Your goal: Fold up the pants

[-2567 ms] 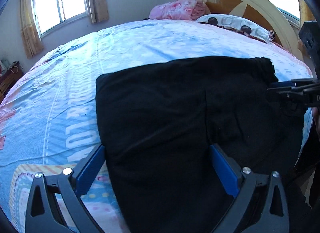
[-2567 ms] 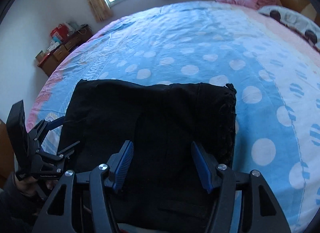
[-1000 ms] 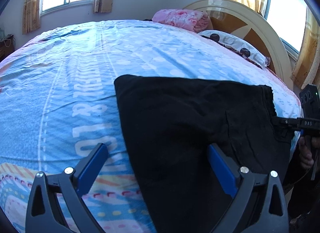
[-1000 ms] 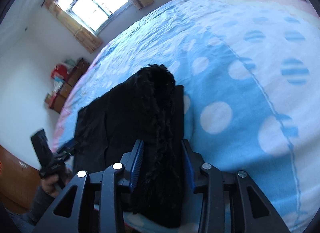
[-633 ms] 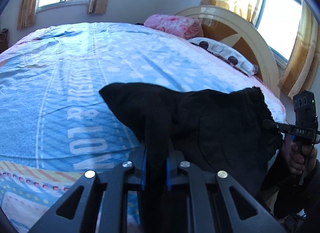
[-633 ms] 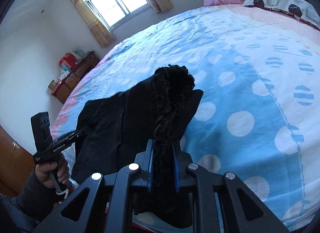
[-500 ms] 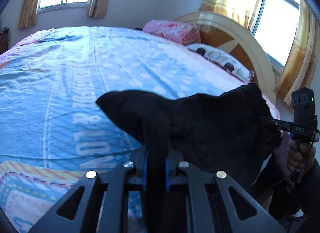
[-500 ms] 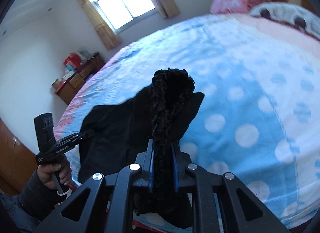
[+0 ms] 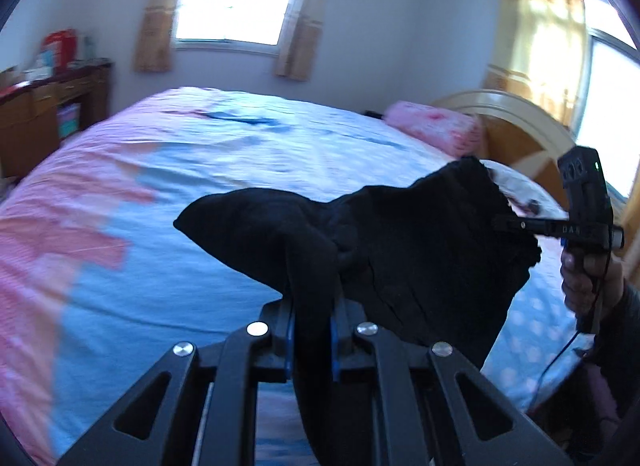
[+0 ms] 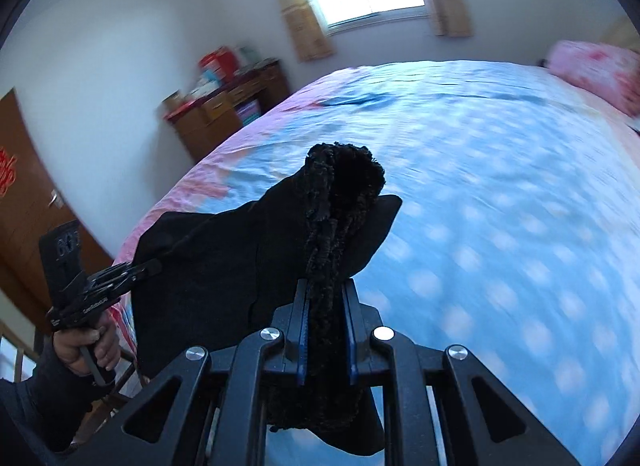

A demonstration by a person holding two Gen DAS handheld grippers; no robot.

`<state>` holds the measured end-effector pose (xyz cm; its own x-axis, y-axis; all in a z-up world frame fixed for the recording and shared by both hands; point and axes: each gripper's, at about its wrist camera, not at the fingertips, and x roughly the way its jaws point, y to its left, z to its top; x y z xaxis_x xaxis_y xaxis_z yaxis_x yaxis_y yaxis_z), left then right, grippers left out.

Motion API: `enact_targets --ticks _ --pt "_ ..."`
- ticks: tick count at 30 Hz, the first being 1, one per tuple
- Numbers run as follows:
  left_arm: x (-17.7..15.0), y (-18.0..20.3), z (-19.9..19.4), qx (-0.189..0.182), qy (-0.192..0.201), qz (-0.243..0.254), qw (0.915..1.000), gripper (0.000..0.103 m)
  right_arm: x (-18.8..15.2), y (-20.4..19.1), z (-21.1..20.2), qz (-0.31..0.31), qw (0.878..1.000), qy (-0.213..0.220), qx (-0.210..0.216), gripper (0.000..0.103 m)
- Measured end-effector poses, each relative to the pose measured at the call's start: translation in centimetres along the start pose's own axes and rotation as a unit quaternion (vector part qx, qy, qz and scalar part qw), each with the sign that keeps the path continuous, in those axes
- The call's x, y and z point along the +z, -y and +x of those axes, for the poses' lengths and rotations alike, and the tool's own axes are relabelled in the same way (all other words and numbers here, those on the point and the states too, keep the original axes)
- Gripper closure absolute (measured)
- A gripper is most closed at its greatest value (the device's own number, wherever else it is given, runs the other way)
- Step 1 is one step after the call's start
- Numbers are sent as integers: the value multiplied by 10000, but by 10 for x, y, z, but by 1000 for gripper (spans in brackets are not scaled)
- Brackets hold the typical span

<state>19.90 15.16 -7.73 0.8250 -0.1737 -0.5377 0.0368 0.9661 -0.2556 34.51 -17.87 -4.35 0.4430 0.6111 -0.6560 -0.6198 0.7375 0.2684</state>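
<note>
The black pants (image 9: 420, 242) hang in the air above the bed, stretched between both grippers. My left gripper (image 9: 311, 302) is shut on one corner of the pants. My right gripper (image 10: 325, 298) is shut on the ruffled waistband corner (image 10: 340, 185). In the left wrist view the right gripper (image 9: 520, 225) shows at the pants' far edge. In the right wrist view the left gripper (image 10: 154, 265) shows at the pants' (image 10: 224, 258) left edge.
The bed (image 9: 200, 169) with a blue and pink polka-dot sheet lies below. A pink pillow (image 9: 432, 129) and wooden headboard (image 9: 520, 121) are at its far right. A wooden dresser (image 10: 228, 109) stands by the wall, and a brown door (image 10: 24, 185) is at the left.
Both grippers closed on the pants' near corners and lifted them off the bed. The pants now hang higher, and both views tilt up toward the window.
</note>
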Motion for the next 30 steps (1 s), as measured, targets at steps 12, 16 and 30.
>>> enact_targets --ticks 12,16,30 --pt "-39 -63 18 588 -293 -541 9964 90 40 -7 138 -93 9963 -751 403 89" --pt "-45 -54 21 733 -337 -439 9958 74 32 4 149 -103 9940 -1037 328 89" --pt "-62 -70 38 1234 -461 -864 9875 9 5 42 157 395 9932 -1089 67 61"
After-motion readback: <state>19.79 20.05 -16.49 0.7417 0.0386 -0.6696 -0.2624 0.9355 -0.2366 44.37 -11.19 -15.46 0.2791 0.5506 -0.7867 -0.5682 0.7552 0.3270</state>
